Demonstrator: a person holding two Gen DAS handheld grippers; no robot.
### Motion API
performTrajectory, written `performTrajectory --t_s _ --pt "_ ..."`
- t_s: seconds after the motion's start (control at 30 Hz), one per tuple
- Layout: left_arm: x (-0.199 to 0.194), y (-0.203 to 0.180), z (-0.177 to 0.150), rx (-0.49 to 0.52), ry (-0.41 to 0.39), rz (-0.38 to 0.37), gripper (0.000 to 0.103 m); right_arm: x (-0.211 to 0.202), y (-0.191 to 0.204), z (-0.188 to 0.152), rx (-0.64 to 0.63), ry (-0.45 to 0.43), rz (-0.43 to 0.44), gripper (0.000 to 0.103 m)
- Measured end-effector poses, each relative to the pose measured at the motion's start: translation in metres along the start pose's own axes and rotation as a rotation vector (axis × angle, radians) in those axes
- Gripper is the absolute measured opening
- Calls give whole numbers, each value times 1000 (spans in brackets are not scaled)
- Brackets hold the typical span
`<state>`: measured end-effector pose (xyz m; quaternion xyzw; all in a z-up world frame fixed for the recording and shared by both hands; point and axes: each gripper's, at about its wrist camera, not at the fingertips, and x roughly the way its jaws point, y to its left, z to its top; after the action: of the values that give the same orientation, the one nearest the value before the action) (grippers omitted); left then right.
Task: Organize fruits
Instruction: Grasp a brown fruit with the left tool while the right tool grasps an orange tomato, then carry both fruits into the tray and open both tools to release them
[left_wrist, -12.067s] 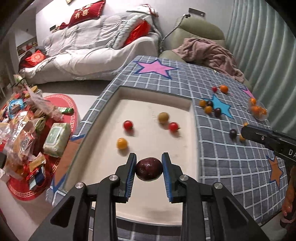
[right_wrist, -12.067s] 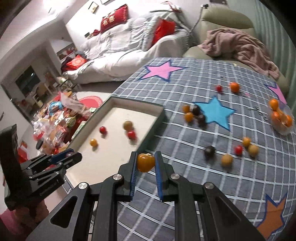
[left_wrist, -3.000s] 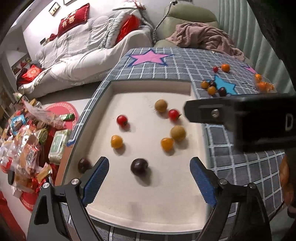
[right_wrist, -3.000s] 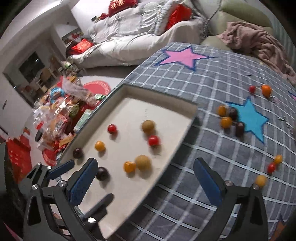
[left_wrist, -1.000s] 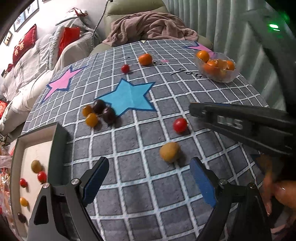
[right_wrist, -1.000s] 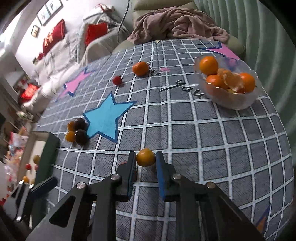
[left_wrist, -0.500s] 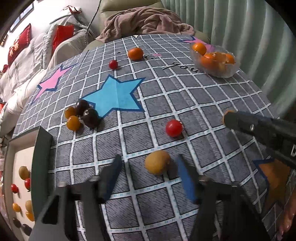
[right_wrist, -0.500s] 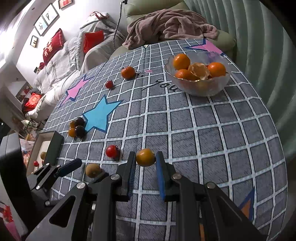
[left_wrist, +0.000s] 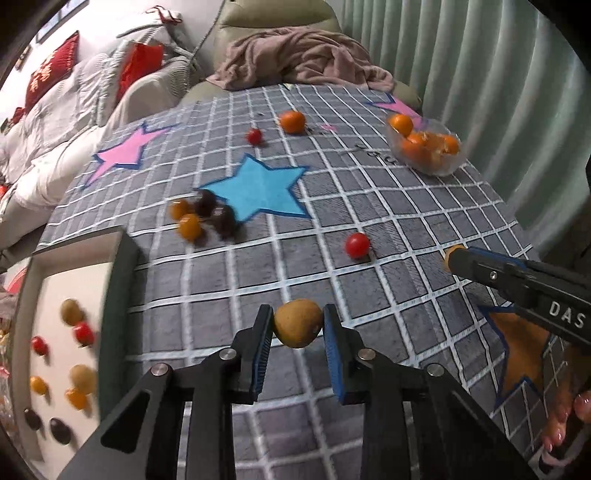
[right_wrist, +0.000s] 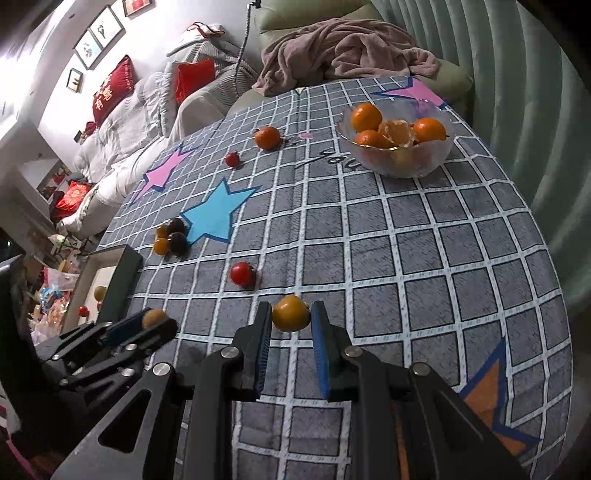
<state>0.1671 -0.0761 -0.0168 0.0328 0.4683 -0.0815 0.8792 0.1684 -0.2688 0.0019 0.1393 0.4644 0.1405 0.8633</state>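
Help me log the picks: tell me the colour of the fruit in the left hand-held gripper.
Brownish tan, a dull yellow-brown fruit; the left wrist view shows it best.

Open cloth (right_wrist: 424, 258) in the middle & right of the table, w/ room to pass there. Red tomato (left_wrist: 357, 245) sits just ahead of both grippers, loose on the cloth. Farther left, a tight cluster of small fruits (left_wrist: 201, 218) by the blue star (left_wrist: 258, 190), near the tray wall (left_wrist: 120, 295). Glass bowl (right_wrist: 397, 162) blocks the far right edge. Tangerine (right_wrist: 267, 137) & a second tomato (right_wrist: 232, 159) lie at the far side, w/ gaps between.
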Motion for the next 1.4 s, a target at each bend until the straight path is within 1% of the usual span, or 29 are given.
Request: performTrajectory --t_s 0.27,0.57,0.7,1.13,1.4 --pt "-37 31 -6 -48 -40 37 29 -12 32 1 -49 -9 15 24" --pt "-65 64 -21 -100 -67 64 29 -21 85 5 -119 -8 56 24" --pt "-74 85 -29 -128 -76 83 29 -19 112 6 -158 0 72 24" --pt "-89 154 -49 -216 -85 147 29 -4 197 3 -291 36 123 24" --pt "-84 197 -54 -262 -70 200 29 20 237 4 -338 92 157 24"
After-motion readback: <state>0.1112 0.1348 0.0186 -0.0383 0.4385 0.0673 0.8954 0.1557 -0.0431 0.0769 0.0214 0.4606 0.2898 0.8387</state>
